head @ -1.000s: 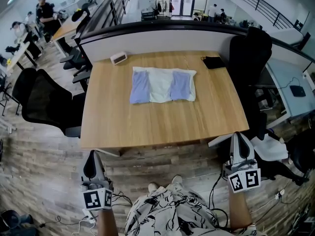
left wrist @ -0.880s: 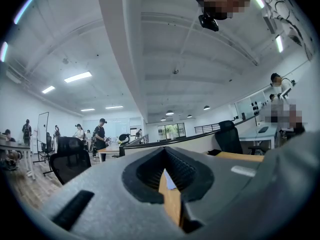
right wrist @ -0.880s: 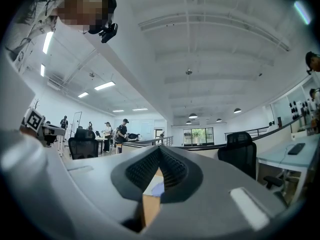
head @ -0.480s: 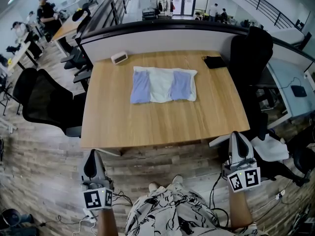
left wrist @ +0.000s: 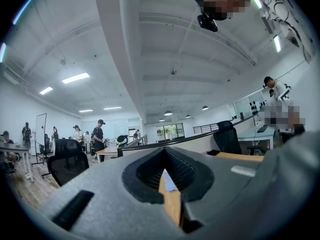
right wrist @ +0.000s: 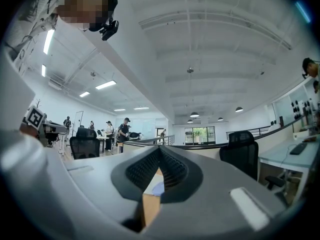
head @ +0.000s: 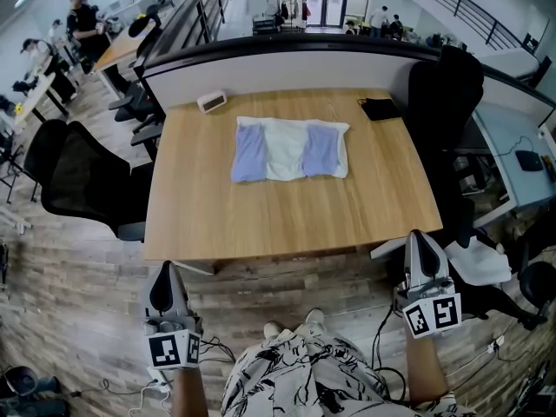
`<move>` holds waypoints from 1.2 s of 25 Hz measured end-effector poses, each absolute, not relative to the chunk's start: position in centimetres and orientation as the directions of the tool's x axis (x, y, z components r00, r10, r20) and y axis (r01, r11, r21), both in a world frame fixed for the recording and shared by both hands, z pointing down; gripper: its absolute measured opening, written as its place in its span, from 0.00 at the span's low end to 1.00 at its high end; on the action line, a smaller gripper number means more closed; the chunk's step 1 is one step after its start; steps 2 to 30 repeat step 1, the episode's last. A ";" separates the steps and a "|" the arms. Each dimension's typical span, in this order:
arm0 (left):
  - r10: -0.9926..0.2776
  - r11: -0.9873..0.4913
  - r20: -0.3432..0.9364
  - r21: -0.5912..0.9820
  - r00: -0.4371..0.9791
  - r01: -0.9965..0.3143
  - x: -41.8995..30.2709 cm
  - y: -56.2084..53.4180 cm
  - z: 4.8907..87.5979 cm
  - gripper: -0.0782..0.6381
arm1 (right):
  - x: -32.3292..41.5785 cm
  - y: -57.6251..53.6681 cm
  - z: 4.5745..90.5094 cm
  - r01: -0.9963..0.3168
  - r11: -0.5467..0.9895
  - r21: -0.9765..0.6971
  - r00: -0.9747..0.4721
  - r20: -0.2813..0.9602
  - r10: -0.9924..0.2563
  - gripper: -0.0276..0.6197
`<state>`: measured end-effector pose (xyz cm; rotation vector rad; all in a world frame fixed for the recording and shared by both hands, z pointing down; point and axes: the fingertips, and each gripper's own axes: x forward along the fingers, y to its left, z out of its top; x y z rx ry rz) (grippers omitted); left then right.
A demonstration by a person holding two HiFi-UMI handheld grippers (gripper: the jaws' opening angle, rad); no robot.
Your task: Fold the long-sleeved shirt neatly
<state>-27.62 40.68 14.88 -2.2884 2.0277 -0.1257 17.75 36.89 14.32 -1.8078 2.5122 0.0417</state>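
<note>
Shirt (head: 291, 148) lies folded upper-centre on the surface (head: 287, 220); left claw (head: 165, 270) and right claw (head: 420, 237) hang closed, empty, at bottom, task seemingly done.

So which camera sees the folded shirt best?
The head view. It looks down on the whole folded shirt lying on the wooden table. The left gripper view and right gripper view look level across the table and each catch only a small sliver of it.

Grey left tool (head: 163, 272), right tool (head: 418, 237), black-white patterned clothes (head: 295, 376)
</note>
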 end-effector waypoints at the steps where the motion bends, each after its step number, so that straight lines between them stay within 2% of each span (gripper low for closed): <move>1: -0.992 -0.123 0.009 -0.115 0.122 -0.986 -27.5 40.6 14.9 0.11 | 17.8 36.8 14.3 -0.948 0.318 -0.005 -0.318 -0.052 -0.947 0.05; 30: -0.992 -0.123 0.009 -0.115 0.122 -0.986 -27.5 40.6 14.9 0.11 | 17.8 36.8 14.3 -0.948 0.318 -0.005 -0.318 -0.052 -0.947 0.05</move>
